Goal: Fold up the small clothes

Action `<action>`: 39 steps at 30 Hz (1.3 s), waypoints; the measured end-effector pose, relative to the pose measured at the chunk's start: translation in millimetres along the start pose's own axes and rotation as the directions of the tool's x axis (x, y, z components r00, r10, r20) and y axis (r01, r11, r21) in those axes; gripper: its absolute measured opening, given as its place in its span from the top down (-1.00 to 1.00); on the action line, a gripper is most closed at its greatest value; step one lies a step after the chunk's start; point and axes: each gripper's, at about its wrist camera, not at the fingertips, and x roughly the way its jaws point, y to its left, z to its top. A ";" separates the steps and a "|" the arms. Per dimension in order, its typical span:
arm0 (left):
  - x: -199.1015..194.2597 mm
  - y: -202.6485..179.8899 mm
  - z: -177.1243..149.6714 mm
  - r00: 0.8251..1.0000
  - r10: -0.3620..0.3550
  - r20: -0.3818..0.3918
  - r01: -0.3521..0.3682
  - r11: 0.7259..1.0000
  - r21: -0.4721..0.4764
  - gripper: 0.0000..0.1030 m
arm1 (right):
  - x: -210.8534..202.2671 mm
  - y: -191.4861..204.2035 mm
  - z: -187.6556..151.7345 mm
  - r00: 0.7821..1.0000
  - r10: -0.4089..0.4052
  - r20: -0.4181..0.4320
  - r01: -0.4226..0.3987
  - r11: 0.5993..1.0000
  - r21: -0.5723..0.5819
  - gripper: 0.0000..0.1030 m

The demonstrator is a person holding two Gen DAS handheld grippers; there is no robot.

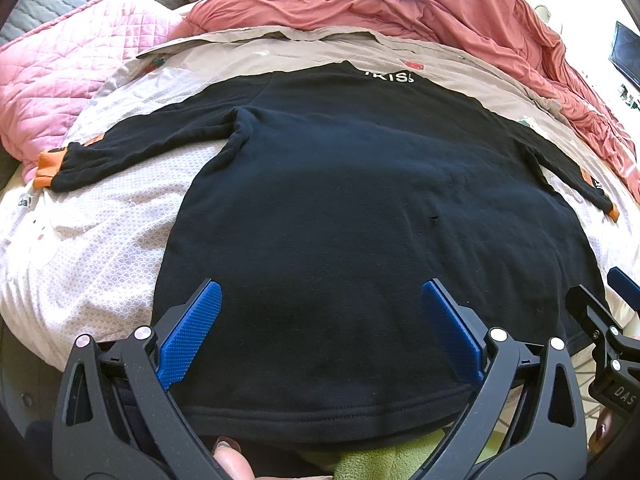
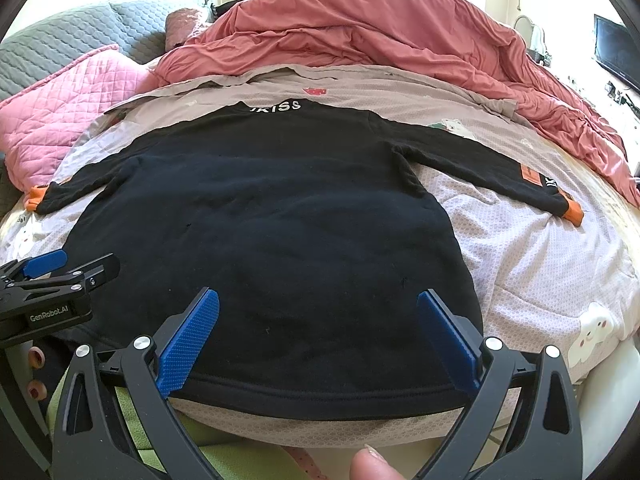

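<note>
A small black long-sleeved sweatshirt (image 1: 360, 200) with orange cuffs lies flat on the bed, hem towards me, both sleeves spread out, white lettering at the collar. It also shows in the right wrist view (image 2: 260, 220). My left gripper (image 1: 320, 320) is open, its blue pads above the hem's left half, holding nothing. My right gripper (image 2: 318, 328) is open above the hem's right half, holding nothing. The right gripper shows at the edge of the left wrist view (image 1: 616, 312), and the left gripper at the edge of the right wrist view (image 2: 56, 268).
The bed sheet (image 2: 540, 272) is pale with cartoon prints. A rumpled red duvet (image 2: 380, 32) lies behind the sweatshirt. A pink quilted pillow (image 1: 72, 72) and a grey one (image 2: 60, 44) sit at the far left. A green cloth (image 1: 380, 464) lies under the hem. A dark screen (image 2: 616, 56) stands at far right.
</note>
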 end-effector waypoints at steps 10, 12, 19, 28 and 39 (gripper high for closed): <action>0.0 0.7 0.0 1.000 0.001 0.002 -0.001 1.000 0.000 -0.82 | -0.8 -0.3 -0.9 1.000 -0.001 0.002 0.001 1.000 0.003 -0.92; 0.0 0.7 0.1 1.000 0.000 0.002 0.000 1.000 0.001 -0.82 | -0.7 -0.4 -1.1 1.000 0.000 0.003 0.000 1.000 0.002 -0.92; 0.1 1.5 0.3 1.000 0.000 0.000 0.000 1.000 -0.001 -0.82 | -0.4 -0.4 -1.2 1.000 0.000 0.003 0.000 1.000 0.002 -0.92; 2.3 1.7 1.0 1.000 0.001 -0.011 -0.001 1.000 -0.005 -0.82 | 1.8 -0.6 0.5 1.000 0.004 0.003 -0.004 1.000 0.004 -0.92; 8.3 2.3 17.4 1.000 -0.008 -0.019 0.007 1.000 -0.019 -0.82 | 10.6 -13.0 20.5 0.999 0.012 0.030 -0.013 1.000 0.028 -0.92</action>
